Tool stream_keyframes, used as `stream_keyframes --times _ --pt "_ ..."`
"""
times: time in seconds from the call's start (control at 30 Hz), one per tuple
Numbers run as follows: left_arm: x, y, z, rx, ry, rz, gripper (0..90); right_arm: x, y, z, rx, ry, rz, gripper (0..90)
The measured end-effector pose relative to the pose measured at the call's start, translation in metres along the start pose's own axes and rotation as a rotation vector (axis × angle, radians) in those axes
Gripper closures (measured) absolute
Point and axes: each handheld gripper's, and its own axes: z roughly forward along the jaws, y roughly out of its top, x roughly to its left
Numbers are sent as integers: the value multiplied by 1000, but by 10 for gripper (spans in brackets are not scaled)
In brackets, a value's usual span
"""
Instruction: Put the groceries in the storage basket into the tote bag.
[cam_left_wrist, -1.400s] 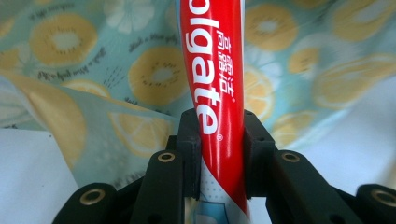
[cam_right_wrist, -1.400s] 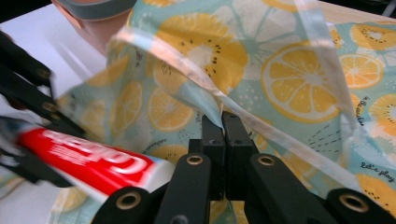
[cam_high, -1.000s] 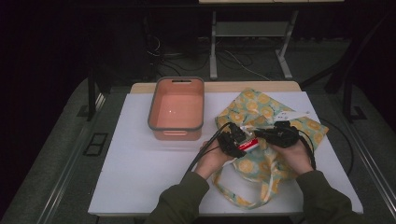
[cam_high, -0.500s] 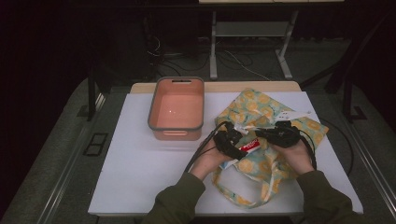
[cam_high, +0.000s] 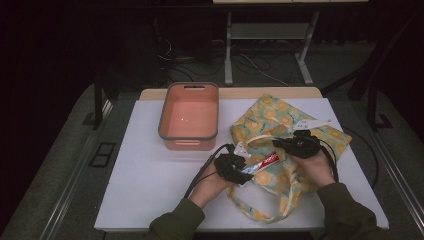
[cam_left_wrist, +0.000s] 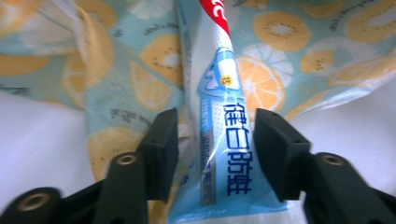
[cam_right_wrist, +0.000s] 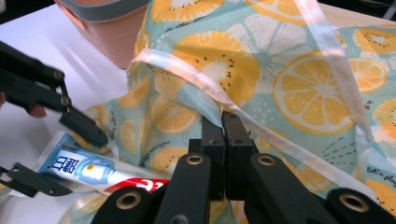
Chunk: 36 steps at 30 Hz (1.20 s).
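Left hand-held gripper (cam_left_wrist: 212, 140): jaws apart w/ the toothpaste tube (cam_left_wrist: 219, 116) between them, not clamped, tube lying on the fruit-print bag (cam_left_wrist: 289, 56). Right hand-held gripper (cam_right_wrist: 223, 135): jaws pressed together on the bag's hem near the opening. Tube's red end is at the bag mouth. Bag sits on the white bench (cam_high: 145, 185), just right of the pink bin (cam_high: 190, 117).
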Motion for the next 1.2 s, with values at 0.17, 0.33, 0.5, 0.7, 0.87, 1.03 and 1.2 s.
stream_keyframes --times 0.17,0.33,0.5,0.7,0.87,1.03,1.2 --pt "1 1 0 -3 19 0 650 0 0 0 -1 1 2 889" --pt "1 8 0 -1 49 -2 692 1 0 0 -1 3 -2 889" --pt "5 23 9 -1 64 -15 707 0 0 1 0 4 0 889" --pt "11 50 22 -5 81 -12 715 0 1 0 -6 7 0 889" --pt "18 69 38 -27 98 -36 715 2 1 0 -8 14 -1 889" --pt "22 80 54 -56 120 -61 706 1 1 -2 -11 14 2 889" --pt "26 75 61 -47 98 -73 668 0 1 -4 -15 12 5 889"
